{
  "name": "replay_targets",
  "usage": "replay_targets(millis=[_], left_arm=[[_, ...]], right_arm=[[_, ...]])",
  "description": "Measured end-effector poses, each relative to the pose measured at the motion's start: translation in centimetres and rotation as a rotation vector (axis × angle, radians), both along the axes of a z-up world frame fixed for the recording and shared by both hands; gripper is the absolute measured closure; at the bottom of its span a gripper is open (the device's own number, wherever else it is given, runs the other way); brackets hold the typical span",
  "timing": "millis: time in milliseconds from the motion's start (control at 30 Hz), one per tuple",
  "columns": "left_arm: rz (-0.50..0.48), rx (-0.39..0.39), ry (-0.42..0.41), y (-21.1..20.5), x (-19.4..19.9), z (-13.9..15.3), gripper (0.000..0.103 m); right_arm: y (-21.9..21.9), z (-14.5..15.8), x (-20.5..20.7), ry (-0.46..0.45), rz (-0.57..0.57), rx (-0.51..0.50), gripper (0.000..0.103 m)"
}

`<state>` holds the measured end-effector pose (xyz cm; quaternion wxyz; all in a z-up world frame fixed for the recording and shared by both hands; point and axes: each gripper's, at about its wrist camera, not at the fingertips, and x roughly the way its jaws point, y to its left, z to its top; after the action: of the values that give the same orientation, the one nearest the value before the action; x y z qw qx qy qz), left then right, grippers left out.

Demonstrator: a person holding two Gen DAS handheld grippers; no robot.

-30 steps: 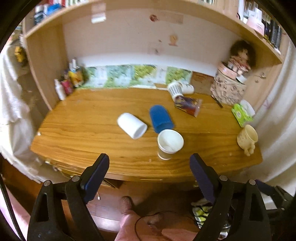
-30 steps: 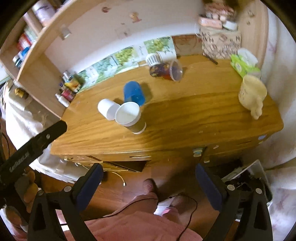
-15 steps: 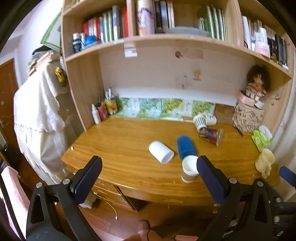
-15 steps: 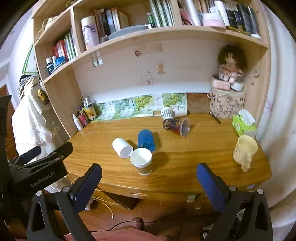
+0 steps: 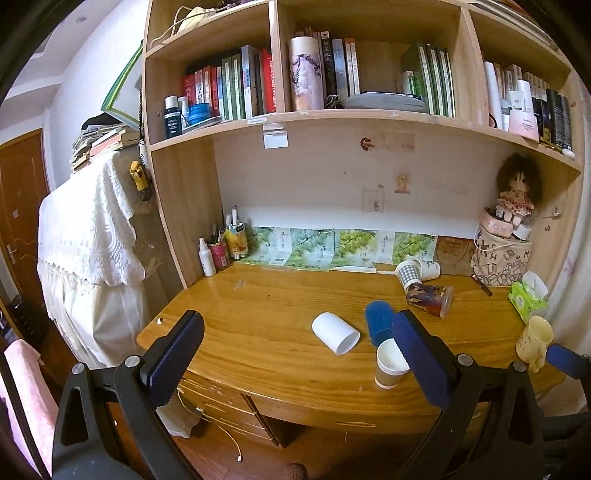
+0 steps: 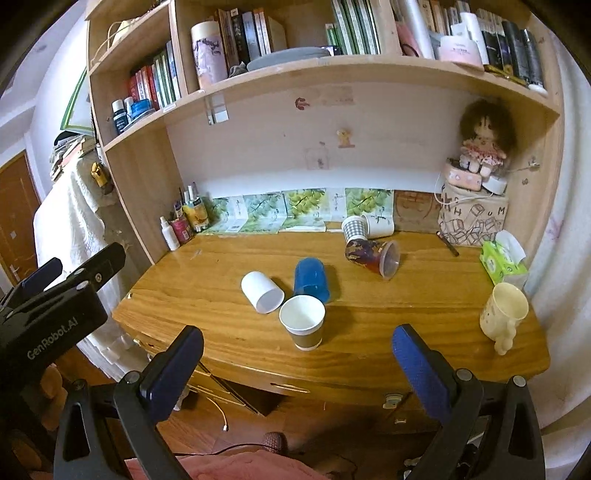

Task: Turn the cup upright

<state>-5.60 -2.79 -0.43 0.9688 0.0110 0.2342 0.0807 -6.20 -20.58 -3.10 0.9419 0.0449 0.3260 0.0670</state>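
We are holding our left gripper point(image 5: 295, 350) and right gripper point(image 6: 295, 354) wide apart, gripping nothing, off the front edge of the wooden desk point(image 6: 406, 291). Near that edge a brown paper cup point(image 6: 303, 325) is standing upright; just behind, a white plastic cup point(image 6: 261, 291) and blue plastic cup point(image 6: 311, 280) are lying sideways.

Paper cup point(image 5: 388, 363) partly hidden behind left gripper's point(image 5: 295, 350) right finger point(image 5: 421, 362). Blue cup's point(image 5: 378, 325) mouth unseen. Book spines point(image 6: 255, 33) unreadable.
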Motion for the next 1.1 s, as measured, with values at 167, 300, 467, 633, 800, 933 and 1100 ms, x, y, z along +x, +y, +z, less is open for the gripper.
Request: replay_targets(millis=[167,300,467,633,800,933,1100], left_arm=[[-0.025,0.005,0.002,-0.4,-0.2,0.0,0.001],[-0.039,0.018,0.002,-0.9,-0.3,-0.1,0.001],[-0.050,0.014,0.009,-1.3,-0.2,-0.2,0.001],[-0.054,0.009,0.006,-1.8,-0.3,-0.2,0.001],[-0.056,0.010,0.008,-1.9,-0.3,-0.3,0.001],[-0.057,0.016,0.008,-2.4,-0.3,-0.2,0.001],[-0.057,0.019,0.010,-2.7,-0.2,-0.2,0.001]], right_arm=[[0.0,0.3,-0.3,-0.015,-0.001,0.018,0.001],[0.1,0.1,-0.3,0.002,-0.006,0.022,0.001],[-0.5,-0.3,-0.4,0.024,-0.029,0.033,0.001],[-0.8,-0.6,-0.5,0.041,-0.030,0.039,0.001],[-1.3,-0.9,-0.4,0.053,-0.025,0.051,0.001],[-1.7,-1.1,-0.3,0.058,-0.024,0.059,0.001],[-2.1,-1.3,-0.1,0.066,-0.021,0.068,0.001]])
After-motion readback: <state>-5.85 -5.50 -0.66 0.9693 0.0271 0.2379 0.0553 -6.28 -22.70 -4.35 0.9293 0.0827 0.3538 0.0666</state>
